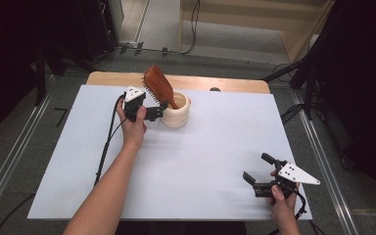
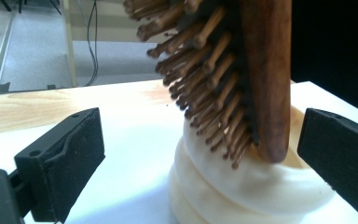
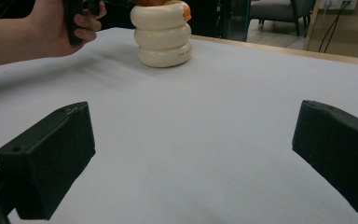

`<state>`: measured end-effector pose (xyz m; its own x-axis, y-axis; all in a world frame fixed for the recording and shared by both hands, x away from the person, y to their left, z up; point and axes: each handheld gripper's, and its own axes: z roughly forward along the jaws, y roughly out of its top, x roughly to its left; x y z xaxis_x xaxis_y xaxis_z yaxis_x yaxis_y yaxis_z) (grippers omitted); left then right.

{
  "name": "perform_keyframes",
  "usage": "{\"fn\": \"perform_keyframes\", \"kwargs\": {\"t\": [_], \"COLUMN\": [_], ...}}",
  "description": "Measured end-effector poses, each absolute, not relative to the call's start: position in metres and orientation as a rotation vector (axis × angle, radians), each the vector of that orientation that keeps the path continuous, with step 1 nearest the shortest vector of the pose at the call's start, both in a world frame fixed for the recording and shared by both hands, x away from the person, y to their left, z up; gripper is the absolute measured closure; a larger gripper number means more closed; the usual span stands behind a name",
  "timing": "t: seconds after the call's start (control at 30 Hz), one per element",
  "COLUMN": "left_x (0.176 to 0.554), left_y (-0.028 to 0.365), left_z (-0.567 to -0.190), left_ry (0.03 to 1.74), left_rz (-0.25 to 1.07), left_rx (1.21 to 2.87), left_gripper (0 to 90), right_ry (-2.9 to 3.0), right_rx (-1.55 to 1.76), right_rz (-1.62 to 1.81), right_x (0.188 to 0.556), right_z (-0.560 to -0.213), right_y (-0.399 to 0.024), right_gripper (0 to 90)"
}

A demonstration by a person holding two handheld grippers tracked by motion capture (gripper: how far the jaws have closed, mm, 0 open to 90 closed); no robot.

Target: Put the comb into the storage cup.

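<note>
left gripper (image 1: 162,110): jaws apart, arm outstretched | right gripper (image 1: 257,171): jaws apart

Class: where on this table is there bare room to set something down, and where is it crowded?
Free: the wide white middle between the cup and the right gripper, and the far right past the cup. Crowded: around the cup, with the hairbrush inside it and the left gripper alongside.

No readable text anywhere.

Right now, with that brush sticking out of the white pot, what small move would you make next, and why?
Probably close the left gripper on the wooden hairbrush: its open jaws already flank the brush where it leans in the cream holder. The right gripper sits open, far off.
</note>
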<state>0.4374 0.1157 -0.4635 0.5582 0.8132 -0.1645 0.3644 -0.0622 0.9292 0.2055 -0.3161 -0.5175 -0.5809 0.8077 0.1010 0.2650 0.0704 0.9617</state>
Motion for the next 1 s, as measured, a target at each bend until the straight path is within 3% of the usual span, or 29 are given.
{"fn": "perform_keyframes", "kwargs": {"t": [1.0], "left_x": [0.388], "left_y": [0.133], "left_z": [-0.472], "left_ry": [0.913], "left_rz": [0.539], "left_rx": [1.737], "left_gripper": [0.0], "right_ry": [1.892], "right_rx": [1.064], "right_rz": [1.522], "right_x": [0.205], "right_z": [-0.517], "right_y": [-0.315], "right_gripper": [0.0]}}
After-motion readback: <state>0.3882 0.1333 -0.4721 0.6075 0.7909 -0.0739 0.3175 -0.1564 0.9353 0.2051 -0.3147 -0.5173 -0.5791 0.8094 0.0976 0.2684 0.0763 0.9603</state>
